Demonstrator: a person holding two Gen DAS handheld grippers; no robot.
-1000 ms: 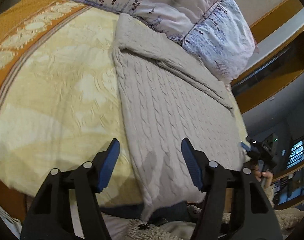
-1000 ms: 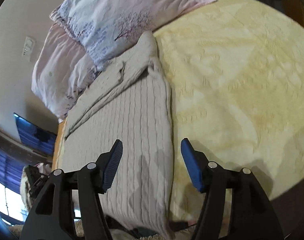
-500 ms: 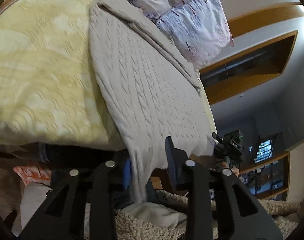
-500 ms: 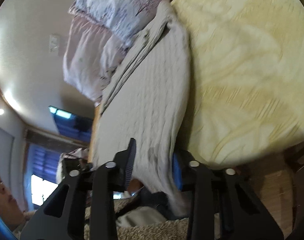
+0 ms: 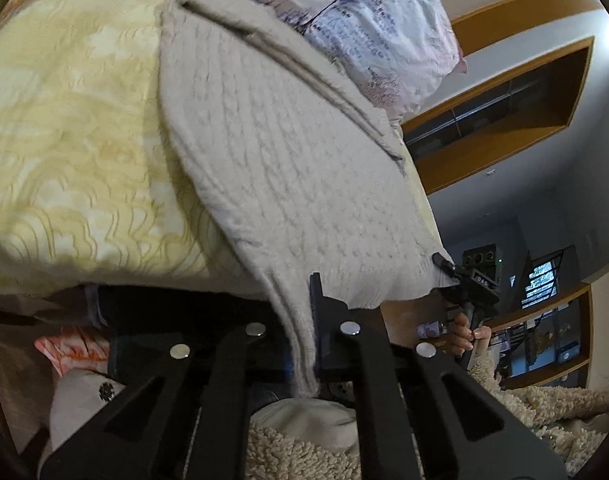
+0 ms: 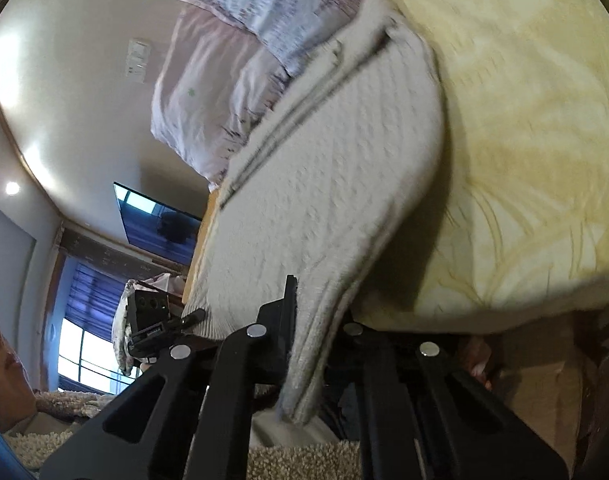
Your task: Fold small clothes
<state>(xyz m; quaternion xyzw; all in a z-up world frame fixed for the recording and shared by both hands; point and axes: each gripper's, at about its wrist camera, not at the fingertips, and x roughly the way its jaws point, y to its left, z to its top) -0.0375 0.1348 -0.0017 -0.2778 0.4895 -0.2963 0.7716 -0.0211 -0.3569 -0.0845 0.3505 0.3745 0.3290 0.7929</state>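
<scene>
Bedroom scene: left tongs (image 5: 304,344) and right tongs (image 6: 304,344), jaws just closed, each clench a hem corner of the grey cable-knit sweater (image 5: 288,168) lying on the yellow bedspread (image 5: 72,152); fabric hides their fingertips. Floral pillows (image 5: 376,20) lie beyond.

One sweater (image 5: 288,184), two pillows (image 6: 232,92) – one bedspread (image 5: 64,140), two grippers (image 5: 304,344).

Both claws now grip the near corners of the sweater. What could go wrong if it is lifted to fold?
The left claw and right claw each pinch only a thin edge of the knit sweater, so a corner may slip. The far end touches the pillows, which could drag.
</scene>
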